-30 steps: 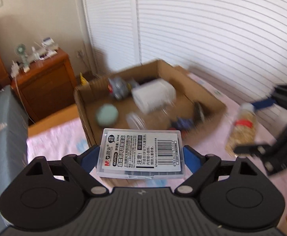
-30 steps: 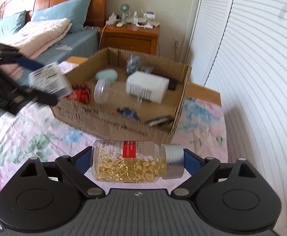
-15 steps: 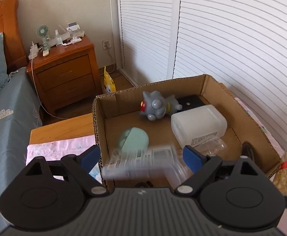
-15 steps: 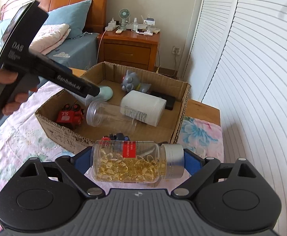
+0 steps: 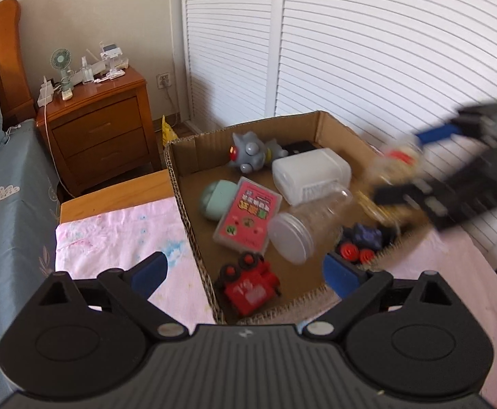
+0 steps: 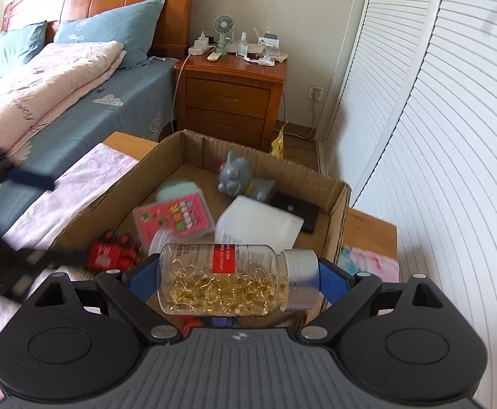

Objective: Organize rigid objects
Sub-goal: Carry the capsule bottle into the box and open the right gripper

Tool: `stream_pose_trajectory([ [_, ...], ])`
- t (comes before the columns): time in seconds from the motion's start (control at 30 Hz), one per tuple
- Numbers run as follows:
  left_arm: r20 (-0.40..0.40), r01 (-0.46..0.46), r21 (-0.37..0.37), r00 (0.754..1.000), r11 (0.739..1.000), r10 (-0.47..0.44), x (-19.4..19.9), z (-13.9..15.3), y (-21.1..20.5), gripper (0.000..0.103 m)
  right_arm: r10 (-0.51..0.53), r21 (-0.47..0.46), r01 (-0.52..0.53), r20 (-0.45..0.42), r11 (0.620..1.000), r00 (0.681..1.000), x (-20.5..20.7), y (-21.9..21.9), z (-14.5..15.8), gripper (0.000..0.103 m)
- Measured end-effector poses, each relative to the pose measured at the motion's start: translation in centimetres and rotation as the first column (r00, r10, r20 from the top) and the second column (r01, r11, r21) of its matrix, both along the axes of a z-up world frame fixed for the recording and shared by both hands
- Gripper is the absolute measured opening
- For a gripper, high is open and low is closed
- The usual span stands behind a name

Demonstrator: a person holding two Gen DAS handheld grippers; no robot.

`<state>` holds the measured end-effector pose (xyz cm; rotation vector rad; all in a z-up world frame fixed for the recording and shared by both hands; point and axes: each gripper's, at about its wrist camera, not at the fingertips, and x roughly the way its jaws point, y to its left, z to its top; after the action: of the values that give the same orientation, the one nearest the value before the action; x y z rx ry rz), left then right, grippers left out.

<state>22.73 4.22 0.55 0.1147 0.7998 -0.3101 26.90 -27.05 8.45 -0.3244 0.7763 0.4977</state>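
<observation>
A cardboard box [image 5: 176, 170] holds a pink flat case [image 5: 246, 218], a grey toy figure [image 5: 248, 153], a white container [image 5: 311, 173], a clear jar [image 5: 303, 231], a mint round case [image 5: 214, 196], a red toy car [image 5: 251, 286] and a blue toy car [image 5: 361, 238]. My left gripper [image 5: 245, 272] is open and empty above the box's near left corner. My right gripper [image 6: 238, 277] is shut on a clear bottle of yellow capsules [image 6: 228, 281] with a grey cap, held crosswise above the box's [image 6: 340, 211] near edge. It shows blurred in the left wrist view [image 5: 429, 156].
The box sits on a table with a pink floral cloth [image 5: 118, 235]. A wooden nightstand [image 5: 98, 129] with a small fan stands behind. A bed [image 6: 60, 95] lies to the left. White louvred doors [image 5: 367, 51] run along the right.
My left gripper has opened and let go of the flat case, which now lies pink side up in the box. My right gripper has carried the capsule bottle over the box.
</observation>
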Motion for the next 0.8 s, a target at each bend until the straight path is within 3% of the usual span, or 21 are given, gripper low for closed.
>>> stream_pose_trajectory([
  [0.23,0.044,0.024,0.005,0.999,1.0,-0.024,-1.6,0.5,0.7,0.097,-0.1,0.042,0.104,-0.087,0.994,0.991,4.9,0.3,-0.6,0.096],
  [0.3,0.053,0.022,0.009,0.998,1.0,-0.022,-1.7,0.4,0.9,0.098,-0.119,0.078,0.127,-0.099,0.989,0.988,5.4,-0.1,-0.8,0.103],
  [0.47,0.078,0.012,0.018,0.997,1.0,-0.013,-2.0,0.5,0.9,0.099,-0.14,0.101,0.149,-0.09,0.984,0.986,4.8,-0.7,-0.4,0.103],
  [0.8,0.156,-0.029,0.028,0.987,0.999,0.024,-4.2,1.2,0.1,0.102,-0.158,0.023,0.158,-0.013,0.987,0.987,0.5,-1.0,0.2,0.103],
])
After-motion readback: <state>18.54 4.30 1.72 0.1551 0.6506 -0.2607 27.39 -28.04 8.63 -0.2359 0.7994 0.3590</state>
